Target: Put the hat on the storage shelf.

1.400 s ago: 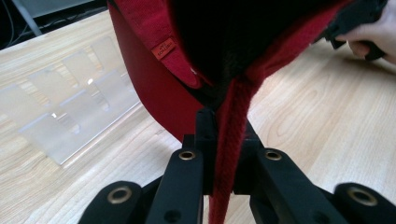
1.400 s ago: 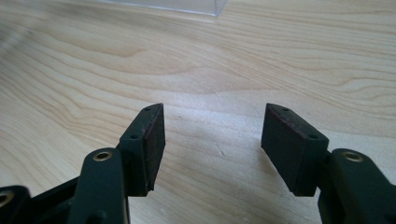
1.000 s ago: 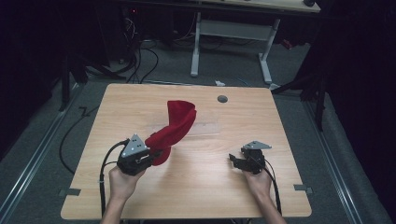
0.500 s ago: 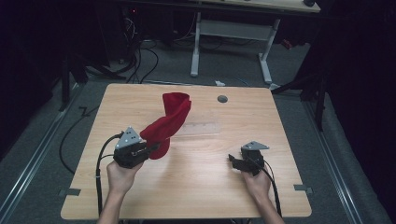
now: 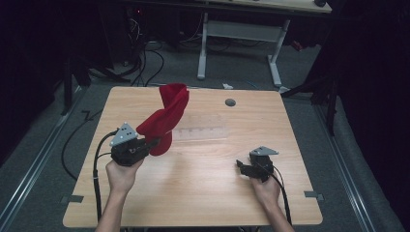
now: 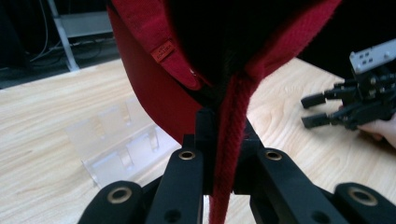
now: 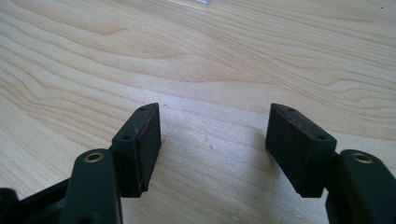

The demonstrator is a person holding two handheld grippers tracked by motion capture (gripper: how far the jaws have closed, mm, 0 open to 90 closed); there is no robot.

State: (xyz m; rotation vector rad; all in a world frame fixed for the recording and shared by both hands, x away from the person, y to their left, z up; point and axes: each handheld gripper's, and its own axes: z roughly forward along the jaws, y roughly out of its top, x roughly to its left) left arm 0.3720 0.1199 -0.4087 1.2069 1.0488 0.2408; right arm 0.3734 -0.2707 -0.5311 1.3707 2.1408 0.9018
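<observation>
A red cloth cap (image 5: 167, 116) hangs lifted above the wooden table (image 5: 203, 203), held up at the left. My left gripper (image 5: 153, 142) is shut on its edge; in the left gripper view the red fabric (image 6: 154, 93) rises from between the closed jaws, with a small tag on it. A clear plastic stand (image 5: 200, 131) lies flat on the table behind the cap, also seen as the clear stand (image 6: 116, 144). My right gripper (image 5: 240, 166) rests low at the right, open with nothing between its pads (image 7: 147, 140). The right gripper (image 6: 322, 109) also shows far off.
A small dark round hole or grommet (image 5: 230, 102) sits near the table's far edge. Cables (image 5: 96, 169) trail from the left gripper off the table's left side. A white desk frame (image 5: 241, 43) stands beyond the table.
My left gripper has moved left and back with the cap, lifting it higher so it stands taller. The right gripper has hardly moved.
</observation>
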